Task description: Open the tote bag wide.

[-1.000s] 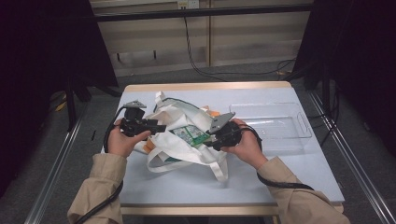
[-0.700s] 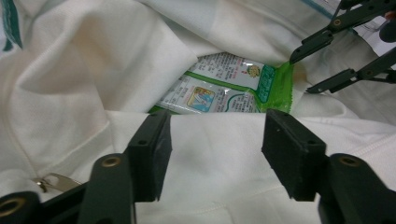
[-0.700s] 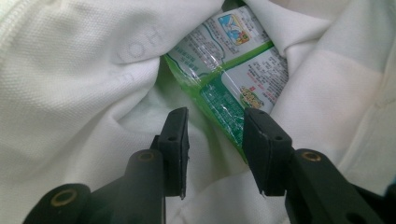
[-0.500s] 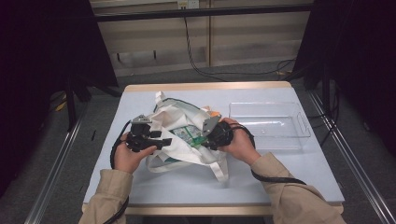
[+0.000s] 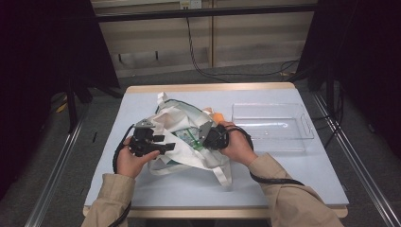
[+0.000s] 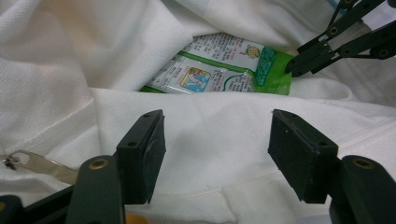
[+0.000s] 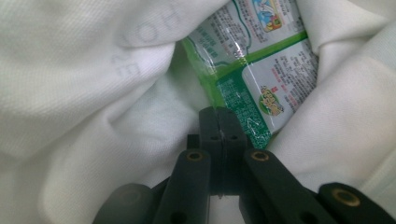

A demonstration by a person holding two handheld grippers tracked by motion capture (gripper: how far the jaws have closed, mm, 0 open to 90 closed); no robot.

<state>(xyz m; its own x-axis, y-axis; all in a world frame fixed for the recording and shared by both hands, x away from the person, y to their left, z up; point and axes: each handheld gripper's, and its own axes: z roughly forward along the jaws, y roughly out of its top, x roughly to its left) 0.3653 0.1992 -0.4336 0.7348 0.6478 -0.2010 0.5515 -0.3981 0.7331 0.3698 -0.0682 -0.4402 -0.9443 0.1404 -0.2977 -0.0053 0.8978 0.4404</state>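
From above, my left gripper (image 5: 158, 145) and right gripper (image 5: 206, 137) meet the white cloth bag (image 5: 189, 156) on the pale blue counter (image 5: 283, 175). My left gripper view: jaws spread over cloth, just widened. My right gripper view: jaws just closed, pinching the green printed plastic packet (image 7: 254, 70) inside the bag.

Faint grey letters "OH" above "E", seen reversed through the white cloth tote bag (image 7: 93, 60); fine print on the green-and-white plastic snack packet (image 7: 261, 70) too small to read
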